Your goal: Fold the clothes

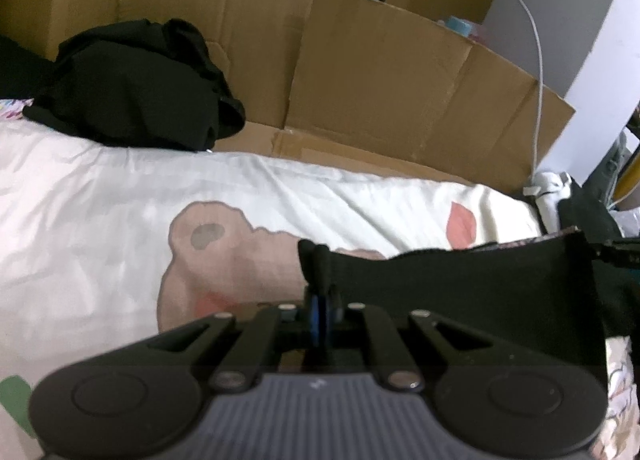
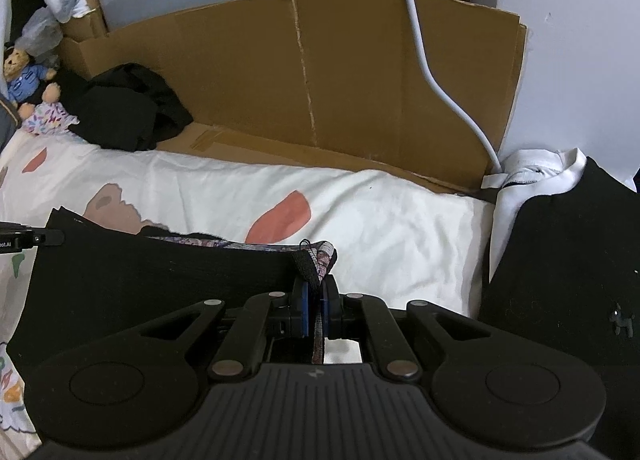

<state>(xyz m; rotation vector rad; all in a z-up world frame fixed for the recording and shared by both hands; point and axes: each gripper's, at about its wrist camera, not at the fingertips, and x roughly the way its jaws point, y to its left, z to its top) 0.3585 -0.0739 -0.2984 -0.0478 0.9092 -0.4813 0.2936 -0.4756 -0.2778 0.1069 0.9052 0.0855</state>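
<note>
Black garment (image 2: 160,280) hangs stretched between both hands, its long edge running sideways, left fingers (image 1: 320,284) and right fingers (image 2: 316,292) each pinching one top corner above the bed (image 2: 400,228).

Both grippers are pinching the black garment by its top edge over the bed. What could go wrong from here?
1. The left gripper holds only a small bunched corner of the black garment; it may slip out under tension.
2. The right gripper pinches the edge near a patterned inner layer, so the layers could fold unevenly.
3. The white cable hangs close on the right and might snag.
</note>
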